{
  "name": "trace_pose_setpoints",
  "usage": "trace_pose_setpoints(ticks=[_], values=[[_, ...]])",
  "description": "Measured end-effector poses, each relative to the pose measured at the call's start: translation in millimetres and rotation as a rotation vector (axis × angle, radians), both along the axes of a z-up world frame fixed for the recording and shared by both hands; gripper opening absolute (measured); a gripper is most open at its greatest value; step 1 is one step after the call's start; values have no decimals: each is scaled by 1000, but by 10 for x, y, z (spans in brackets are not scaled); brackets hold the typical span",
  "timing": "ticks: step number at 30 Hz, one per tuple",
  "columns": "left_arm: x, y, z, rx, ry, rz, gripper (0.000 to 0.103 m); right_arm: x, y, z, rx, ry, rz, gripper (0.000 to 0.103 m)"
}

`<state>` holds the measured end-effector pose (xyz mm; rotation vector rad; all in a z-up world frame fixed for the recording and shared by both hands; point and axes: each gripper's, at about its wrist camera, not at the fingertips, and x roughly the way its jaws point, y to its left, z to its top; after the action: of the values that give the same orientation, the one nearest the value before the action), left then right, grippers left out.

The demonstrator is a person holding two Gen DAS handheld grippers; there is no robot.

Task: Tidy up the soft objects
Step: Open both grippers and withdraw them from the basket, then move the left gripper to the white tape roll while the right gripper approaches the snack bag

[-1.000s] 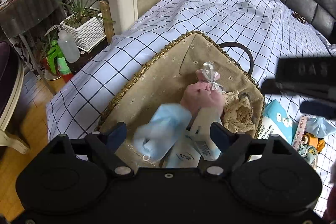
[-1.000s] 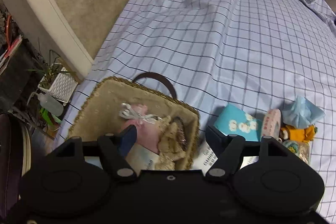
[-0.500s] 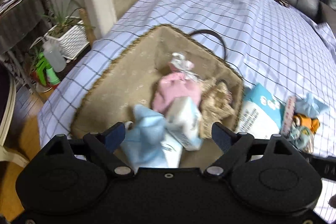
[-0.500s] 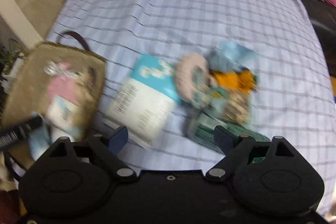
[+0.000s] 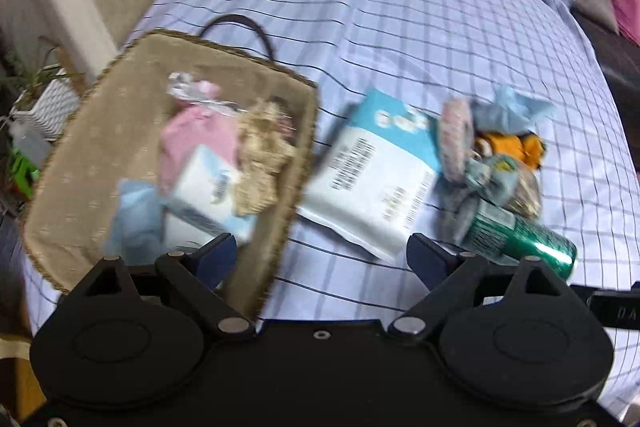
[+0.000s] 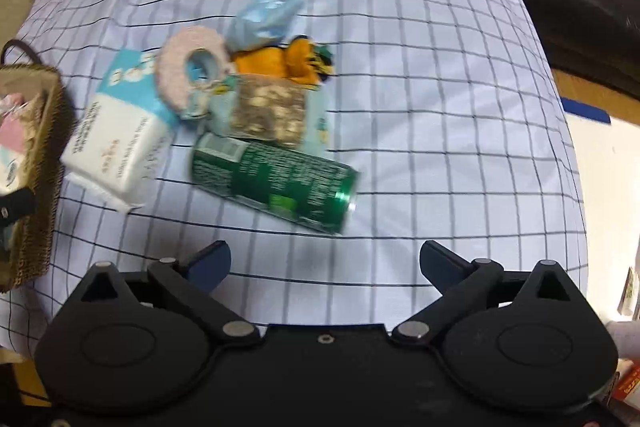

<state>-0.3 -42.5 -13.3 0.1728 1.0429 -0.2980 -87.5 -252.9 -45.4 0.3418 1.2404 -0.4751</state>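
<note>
Now, from the left wrist, the left gripper (image 5: 322, 253) hangs released, jaws just widened with nothing between them, straddling the basket (image 5: 296, 163) rim; the tissue pack (image 5: 376, 179) lies at 12 o'clock, long axis toward 1. From the right wrist, the right gripper (image 6: 324, 263), jaws just spread and empty, tilts steeply down; the pack (image 6: 116, 143) lies at 10, the soft pile (image 6: 256, 83) at 11, nearer this hand.

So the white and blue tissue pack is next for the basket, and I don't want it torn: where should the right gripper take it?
Probably across its short width near the middle. The tissue pack lies flat on the bed sheet, its near long edge clear, its far corner under the pink ring. Bring the right gripper, jaws just opened and empty, from above.
</note>
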Motion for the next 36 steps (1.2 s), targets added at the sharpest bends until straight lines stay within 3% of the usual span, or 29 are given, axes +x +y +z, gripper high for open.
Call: trace_pose_setpoints(ticks=[15, 22, 28, 32, 36], values=[[-97, -637, -82, 65, 4, -92, 89, -203, -514, -77, 30, -8, -121, 102], [67, -894, 54, 84, -10, -110, 89, -218, -606, -25, 45, -36, -146, 101], [355, -1112, 106, 85, -25, -48, 89, -250, -668, -5, 45, -46, -164, 101], [530, -1222, 11, 151, -66, 22, 88, -272, -705, -20, 53, -46, -176, 101], [730, -1216, -140, 168, -25, 77, 88, -279, -696, -35, 55, -43, -173, 101]])
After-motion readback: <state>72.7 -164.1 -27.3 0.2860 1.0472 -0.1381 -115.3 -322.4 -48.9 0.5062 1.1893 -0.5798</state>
